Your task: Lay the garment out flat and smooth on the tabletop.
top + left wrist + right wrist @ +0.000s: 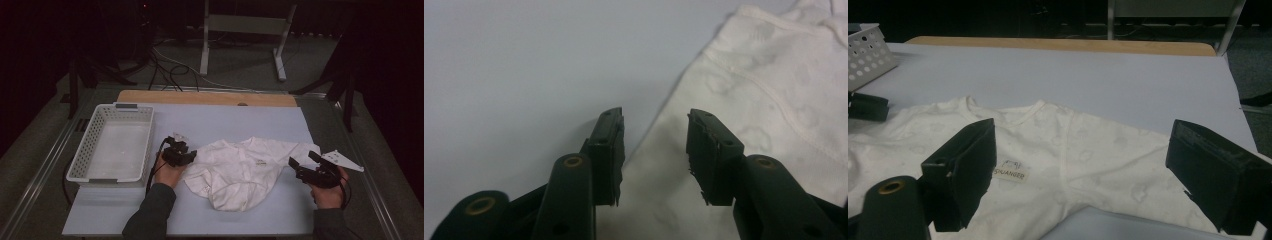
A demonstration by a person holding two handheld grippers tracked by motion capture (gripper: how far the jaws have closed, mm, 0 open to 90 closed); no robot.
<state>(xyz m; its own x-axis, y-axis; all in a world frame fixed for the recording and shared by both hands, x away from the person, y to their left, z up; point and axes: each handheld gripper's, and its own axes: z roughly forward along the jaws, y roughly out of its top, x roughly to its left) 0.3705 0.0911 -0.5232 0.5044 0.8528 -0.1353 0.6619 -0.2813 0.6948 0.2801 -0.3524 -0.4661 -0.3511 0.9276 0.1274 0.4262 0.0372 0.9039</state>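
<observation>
A small white baby garment (240, 170) lies spread on the pale blue-grey table cover, with a small label (1012, 172) near its middle. My left gripper (187, 155) sits at the garment's left edge. In the left gripper view its jaws stand open over the cloth's edge (664, 165), with nothing between them. My right gripper (305, 162) hovers by the garment's right sleeve, jaws wide open. In the right gripper view the garment (1088, 155) spreads out just beyond the jaws.
A white perforated basket (82, 155) stands empty at the table's left. A wooden board edge (205, 97) runs along the far side. Beyond the table are cables on the floor and a white frame stand (240, 30).
</observation>
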